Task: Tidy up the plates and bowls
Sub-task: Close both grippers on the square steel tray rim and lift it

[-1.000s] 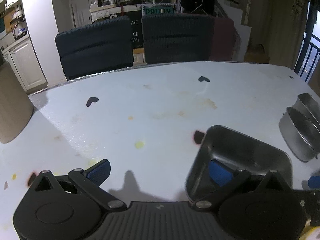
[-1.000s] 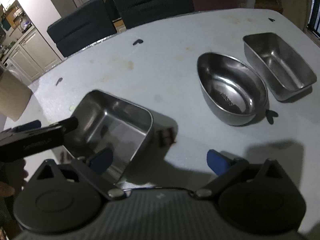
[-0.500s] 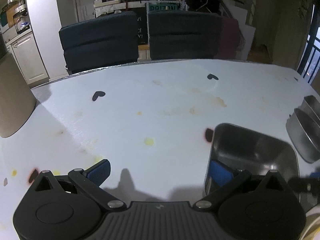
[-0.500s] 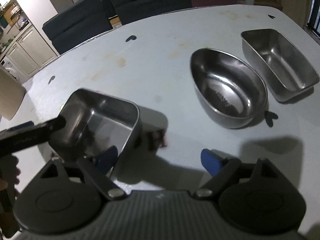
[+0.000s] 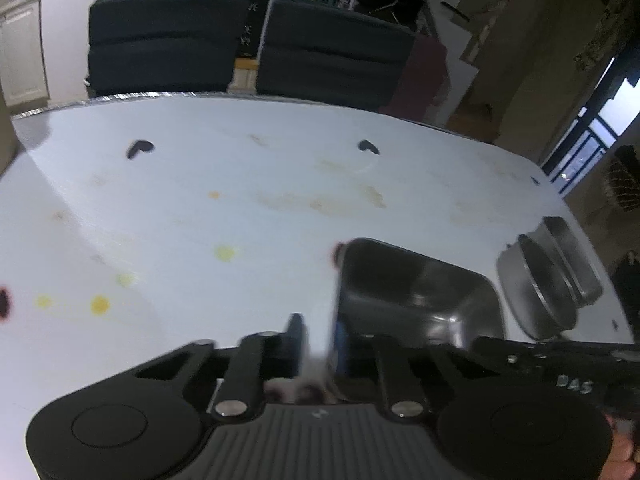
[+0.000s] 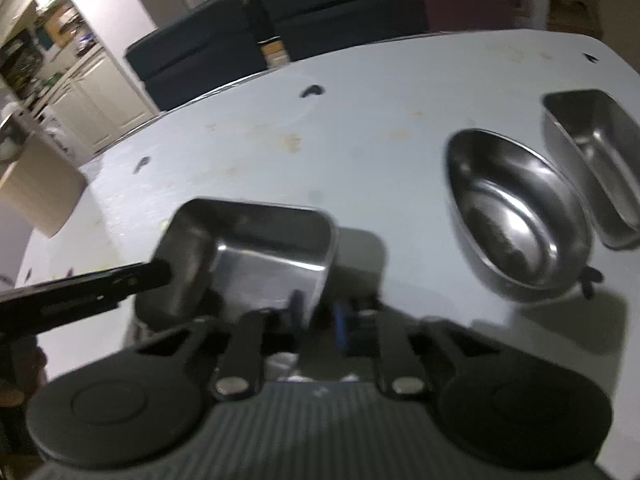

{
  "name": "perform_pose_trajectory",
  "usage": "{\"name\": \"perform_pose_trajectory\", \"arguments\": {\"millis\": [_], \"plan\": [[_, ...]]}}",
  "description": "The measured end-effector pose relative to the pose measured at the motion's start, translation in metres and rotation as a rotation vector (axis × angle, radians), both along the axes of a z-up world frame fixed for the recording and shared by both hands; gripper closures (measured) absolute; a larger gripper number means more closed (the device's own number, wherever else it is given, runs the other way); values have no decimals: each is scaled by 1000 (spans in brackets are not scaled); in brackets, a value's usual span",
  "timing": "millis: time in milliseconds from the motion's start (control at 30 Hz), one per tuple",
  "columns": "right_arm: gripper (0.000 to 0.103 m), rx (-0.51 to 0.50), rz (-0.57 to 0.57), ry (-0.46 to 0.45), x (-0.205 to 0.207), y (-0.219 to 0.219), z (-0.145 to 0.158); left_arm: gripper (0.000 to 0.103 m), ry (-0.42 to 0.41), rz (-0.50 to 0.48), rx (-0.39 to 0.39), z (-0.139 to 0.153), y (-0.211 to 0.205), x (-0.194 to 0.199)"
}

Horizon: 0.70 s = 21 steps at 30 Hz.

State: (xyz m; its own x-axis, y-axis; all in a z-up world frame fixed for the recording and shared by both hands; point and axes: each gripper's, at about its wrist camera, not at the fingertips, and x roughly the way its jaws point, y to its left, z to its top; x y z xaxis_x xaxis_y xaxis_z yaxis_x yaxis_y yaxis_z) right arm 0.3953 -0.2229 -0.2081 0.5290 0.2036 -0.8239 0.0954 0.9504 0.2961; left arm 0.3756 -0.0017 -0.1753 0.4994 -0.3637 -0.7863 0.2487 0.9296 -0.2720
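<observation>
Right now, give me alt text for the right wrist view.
The right gripper pinches the near wall of a rectangular steel pan on a stained white table. An oval steel bowl and another rectangular pan sit to the right.

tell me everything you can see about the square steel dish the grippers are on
The square steel dish is shiny bare metal with rounded corners, deep walls and nothing inside. It sits near the front of the white table. The left gripper pinches one wall, the right gripper another. It looks slightly tilted.
</observation>
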Motion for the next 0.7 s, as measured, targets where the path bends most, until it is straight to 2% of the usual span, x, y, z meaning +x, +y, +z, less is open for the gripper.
{"name": "perform_pose_trajectory", "arguments": {"millis": [167,300,467,700], "plan": [[91,-17,6,-3,0,6,3,99,31,2,-7,2,-1,-5],[93,-20,17,-28,-4,8,13,99,-26,6,11,24,2,-18],[94,26,36,-85,-17,17,31,98,-90,42,29,57,25,-48],[94,67,119,-131,-46,52,55,98,-124,103,67,88,66,-104]]}}
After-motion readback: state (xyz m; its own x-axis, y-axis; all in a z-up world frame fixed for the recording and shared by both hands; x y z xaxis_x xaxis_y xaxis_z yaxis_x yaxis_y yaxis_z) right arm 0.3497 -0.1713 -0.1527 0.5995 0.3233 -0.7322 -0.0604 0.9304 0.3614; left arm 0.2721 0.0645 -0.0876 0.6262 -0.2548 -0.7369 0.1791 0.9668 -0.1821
